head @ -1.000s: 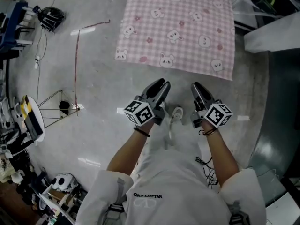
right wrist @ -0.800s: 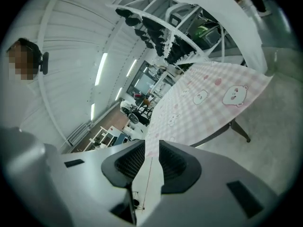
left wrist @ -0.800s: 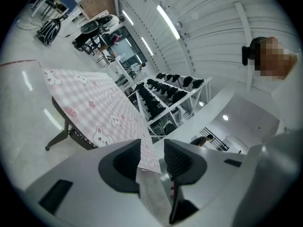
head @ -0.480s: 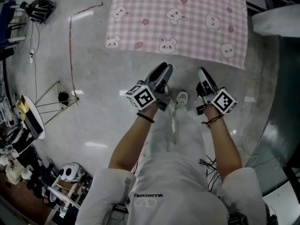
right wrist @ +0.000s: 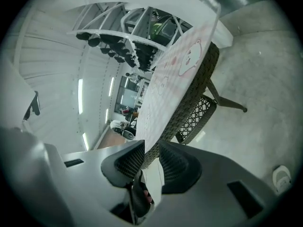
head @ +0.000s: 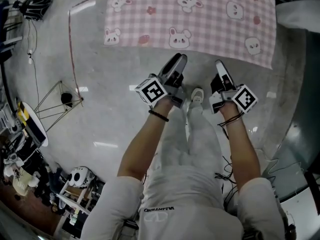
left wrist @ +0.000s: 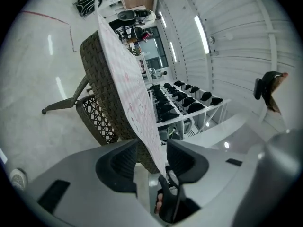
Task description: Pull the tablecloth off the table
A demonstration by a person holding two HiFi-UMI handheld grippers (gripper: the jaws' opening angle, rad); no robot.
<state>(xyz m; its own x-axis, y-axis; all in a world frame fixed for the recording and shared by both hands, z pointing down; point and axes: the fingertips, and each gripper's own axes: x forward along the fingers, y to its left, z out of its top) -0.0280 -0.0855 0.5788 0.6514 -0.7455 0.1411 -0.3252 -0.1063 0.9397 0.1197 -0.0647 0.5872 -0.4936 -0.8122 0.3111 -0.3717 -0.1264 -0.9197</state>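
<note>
A pink checked tablecloth point(head: 200, 19) printed with bears covers a brown wicker table point(left wrist: 102, 84), seen from above in the head view. Both grippers are held side by side just short of its near edge. My left gripper point(head: 179, 60) is open and its jaws have just been opening. In the left gripper view the cloth's edge point(left wrist: 128, 84) lines up with the gap of the left gripper point(left wrist: 152, 150), and the pads do not press on it. My right gripper point(head: 220, 65) also stands open. The cloth point(right wrist: 175, 74) and table rim point(right wrist: 196, 98) show above the right gripper's gap point(right wrist: 151, 155).
The person's legs and a white shoe point(head: 197, 95) are under the grippers. A thin metal stand point(head: 60, 99) and a red line on the floor point(head: 70, 39) lie to the left, with cluttered shelves point(head: 30, 174) beyond. A white surface point(head: 300, 9) borders the right. A lattice chair point(left wrist: 94, 117) sits under the table.
Both grippers have sunk and come closer to the cloth's near edge, rolling as they went. The left jaws stand wider apart.
</note>
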